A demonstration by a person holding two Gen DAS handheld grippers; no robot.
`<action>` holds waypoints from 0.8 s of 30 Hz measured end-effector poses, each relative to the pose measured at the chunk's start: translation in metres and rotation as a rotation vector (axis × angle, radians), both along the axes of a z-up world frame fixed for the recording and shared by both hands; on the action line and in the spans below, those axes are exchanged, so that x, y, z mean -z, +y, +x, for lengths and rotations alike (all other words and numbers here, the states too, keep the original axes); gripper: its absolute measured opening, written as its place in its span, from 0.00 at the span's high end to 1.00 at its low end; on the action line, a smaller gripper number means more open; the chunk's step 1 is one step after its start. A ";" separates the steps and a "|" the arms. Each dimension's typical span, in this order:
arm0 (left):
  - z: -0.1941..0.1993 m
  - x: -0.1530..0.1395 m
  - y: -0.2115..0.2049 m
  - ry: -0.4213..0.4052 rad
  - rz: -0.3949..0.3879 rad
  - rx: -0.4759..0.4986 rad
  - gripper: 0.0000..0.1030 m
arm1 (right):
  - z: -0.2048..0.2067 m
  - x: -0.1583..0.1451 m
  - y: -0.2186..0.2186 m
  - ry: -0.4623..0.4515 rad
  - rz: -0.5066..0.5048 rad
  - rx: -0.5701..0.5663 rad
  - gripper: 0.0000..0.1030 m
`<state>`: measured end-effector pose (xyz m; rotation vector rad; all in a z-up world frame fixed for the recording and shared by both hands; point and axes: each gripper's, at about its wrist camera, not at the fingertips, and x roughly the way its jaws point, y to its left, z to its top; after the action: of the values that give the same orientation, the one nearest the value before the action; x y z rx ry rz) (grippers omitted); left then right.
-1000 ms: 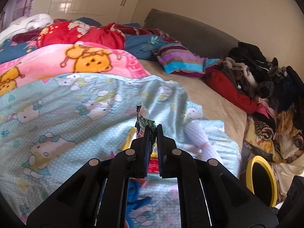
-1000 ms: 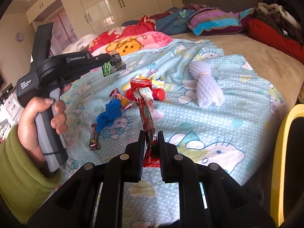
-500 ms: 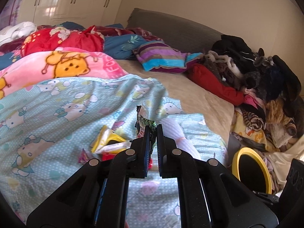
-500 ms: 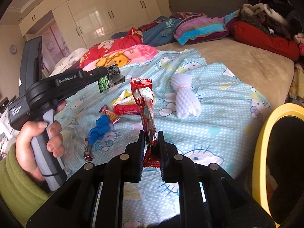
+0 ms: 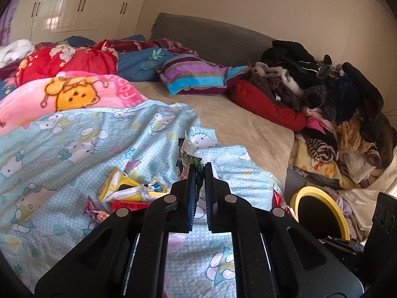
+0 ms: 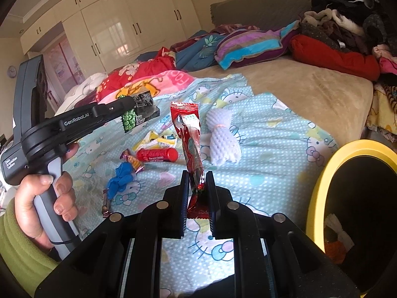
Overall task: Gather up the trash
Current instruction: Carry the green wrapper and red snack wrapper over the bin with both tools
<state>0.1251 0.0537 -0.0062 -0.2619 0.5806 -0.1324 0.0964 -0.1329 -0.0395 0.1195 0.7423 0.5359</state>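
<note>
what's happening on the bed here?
A person is clearing trash off a bed with a handheld tool in each hand. The left tool is shut on a crumpled green-and-black wrapper; the right tool is shut on a red wrapper. Both are lifted above the blue sheet, beside a yellow-rimmed bin. More wrappers, a red tube and a blue scrap remain on the sheet.

Both wrist views look forward and downward along their own tool, close above the cat-print sheet (image 5: 74, 149) on the bed. Right view faces the wardrobe (image 6: 119, 29); left view faces the headboard (image 5: 211, 39). Shared: sheet, striped pillow (image 6: 250, 47), yellow-rimmed bin (image 5: 320, 213).
</note>
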 end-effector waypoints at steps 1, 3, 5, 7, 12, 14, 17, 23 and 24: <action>0.000 -0.001 -0.001 -0.001 0.000 0.003 0.97 | 0.000 -0.001 -0.002 -0.005 -0.001 0.006 0.87; -0.001 -0.002 -0.005 -0.005 0.001 0.010 0.97 | 0.000 -0.002 -0.006 -0.008 0.000 0.015 0.87; -0.002 -0.004 -0.009 -0.007 -0.002 0.022 0.97 | 0.001 -0.004 -0.012 -0.012 0.002 0.030 0.87; -0.003 -0.005 -0.014 -0.010 0.000 0.035 0.97 | 0.001 -0.005 -0.018 -0.018 0.000 0.046 0.87; -0.004 -0.008 -0.028 -0.018 0.009 0.070 0.97 | 0.004 -0.009 -0.036 -0.022 0.007 0.100 0.87; -0.005 -0.009 -0.034 -0.020 0.010 0.083 0.97 | 0.005 -0.010 -0.045 -0.025 0.009 0.123 0.87; -0.006 -0.011 -0.044 -0.024 0.012 0.109 0.97 | 0.007 -0.012 -0.059 -0.026 0.015 0.160 0.87; -0.010 -0.014 -0.068 -0.036 0.022 0.162 0.97 | 0.008 -0.014 -0.083 -0.039 0.008 0.226 0.87; -0.010 -0.014 -0.070 -0.037 0.023 0.169 0.97 | 0.008 -0.015 -0.085 -0.044 0.002 0.235 0.87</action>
<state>0.1150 -0.0167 0.0076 -0.1873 0.5669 -0.2934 0.1046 -0.2182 -0.0248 0.1934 0.6745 0.3139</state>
